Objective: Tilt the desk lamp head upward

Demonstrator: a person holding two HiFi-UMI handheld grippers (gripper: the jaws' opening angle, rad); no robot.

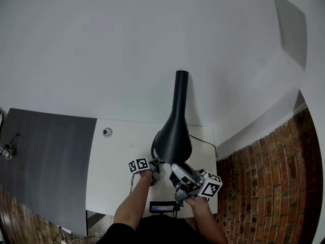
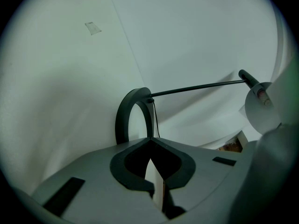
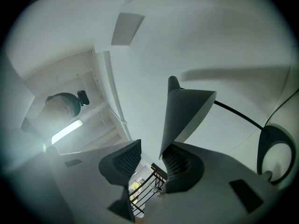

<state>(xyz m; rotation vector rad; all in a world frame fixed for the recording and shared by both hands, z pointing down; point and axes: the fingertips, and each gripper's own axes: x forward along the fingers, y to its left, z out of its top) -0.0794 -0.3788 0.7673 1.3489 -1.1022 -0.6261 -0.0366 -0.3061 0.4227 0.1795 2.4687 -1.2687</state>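
A black desk lamp stands on the white desk (image 1: 117, 161), its cone-shaped head (image 1: 175, 131) aimed up and away from me. In the right gripper view the lamp head (image 3: 184, 113) reaches down between the jaws of my right gripper (image 3: 152, 164), which is open. The head's rim lies against the right pad (image 3: 180, 164). My left gripper (image 2: 150, 181) is shut on nothing, low beside the lamp's ring base (image 2: 133, 115). The thin lamp arm (image 2: 196, 87) runs right from that ring. In the head view the left gripper (image 1: 147, 168) and right gripper (image 1: 189, 179) sit under the head.
A dark grey panel (image 1: 45, 156) adjoins the desk on the left, and a brick surface (image 1: 269, 187) lies to the right. A small round object (image 1: 107, 132) sits on the desk. A black device (image 1: 162, 206) is at the front edge. A cable (image 1: 203, 141) trails right.
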